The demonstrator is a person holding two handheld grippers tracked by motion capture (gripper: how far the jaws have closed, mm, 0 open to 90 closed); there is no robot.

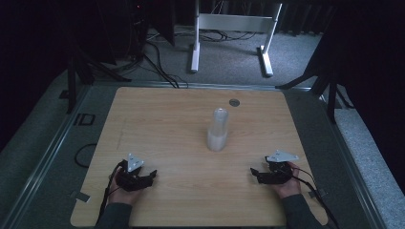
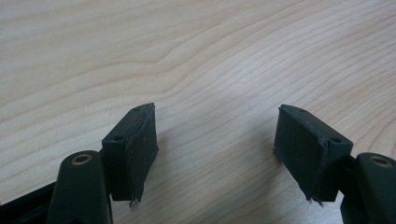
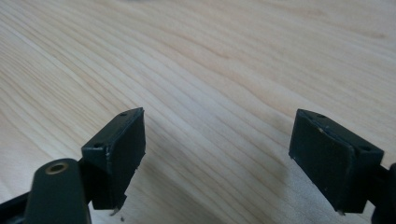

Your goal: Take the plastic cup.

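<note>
Both grippers rest on the near edge of the wooden table (image 1: 157, 119), the left gripper (image 1: 149, 175) at the near left and the right gripper (image 1: 254, 172) at the near right, each with jaws spread wide over bare wood. Between them and farther off, a clear plastic cup stack (image 1: 218, 130) stands upright mid-table, well apart from both. A small grey disc (image 1: 234, 102) lies near the far edge.

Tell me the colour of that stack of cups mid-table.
The stack of cups looks translucent white, best seen in the high view.
</note>
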